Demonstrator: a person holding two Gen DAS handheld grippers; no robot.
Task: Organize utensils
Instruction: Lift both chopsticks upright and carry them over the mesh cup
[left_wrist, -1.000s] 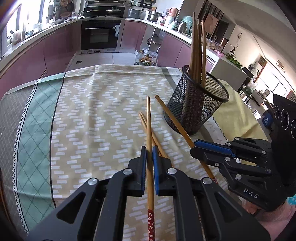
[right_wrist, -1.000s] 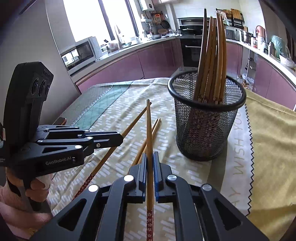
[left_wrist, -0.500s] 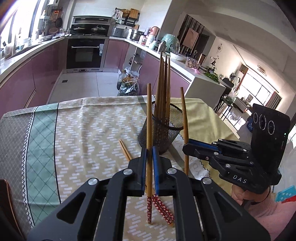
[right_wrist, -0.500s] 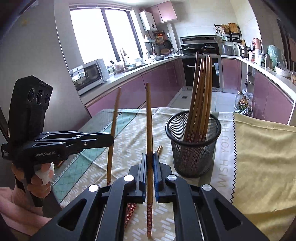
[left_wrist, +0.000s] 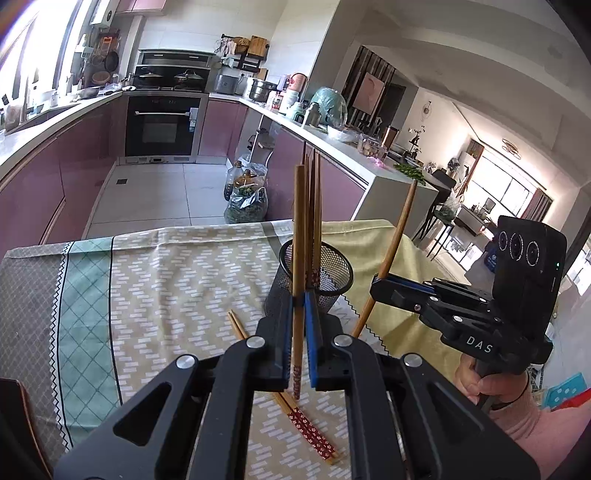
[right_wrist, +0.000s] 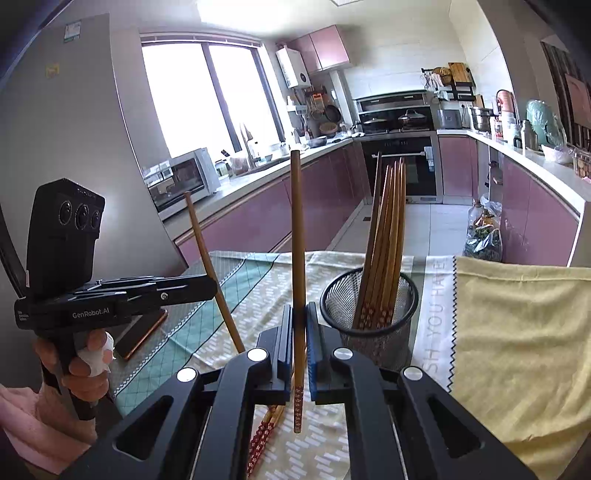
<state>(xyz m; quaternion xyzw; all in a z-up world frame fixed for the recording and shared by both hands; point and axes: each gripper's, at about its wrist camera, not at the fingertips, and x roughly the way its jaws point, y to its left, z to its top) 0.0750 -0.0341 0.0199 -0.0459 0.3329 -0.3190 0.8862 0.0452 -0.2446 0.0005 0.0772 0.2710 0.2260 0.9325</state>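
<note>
The left gripper (left_wrist: 300, 332) was clamped on a single chopstick (left_wrist: 297, 258), which stood nearly upright between the blue pads, its red patterned end pointing down above the table. The right gripper (right_wrist: 300, 339) was likewise closed on a second chopstick (right_wrist: 297, 258), also held close to vertical with the patterned end lowest and clear of the cloth. In the left wrist view the right gripper (left_wrist: 384, 286) appeared at the right, with its chopstick (left_wrist: 391, 251) leaning away from the basket. In the right wrist view the left gripper (right_wrist: 210, 286) appeared at the left, its chopstick (right_wrist: 210, 266) tilted.

A black mesh basket (left_wrist: 332, 273) stood on the tablecloth (left_wrist: 166, 288), near the seam where the patterned cloth met a yellow cloth (right_wrist: 517, 332). Several chopsticks (right_wrist: 388, 240) stood inside it, patterned ends down, leaning together against the rim. Both held chopsticks were outside the basket.

Two further chopsticks (left_wrist: 295, 406) lay flat and side by side on the tablecloth, just in front of the basket and below the left gripper. A hand (right_wrist: 85, 365) gripped the left tool's handle; another hand (left_wrist: 484, 380) gripped the right.
</note>
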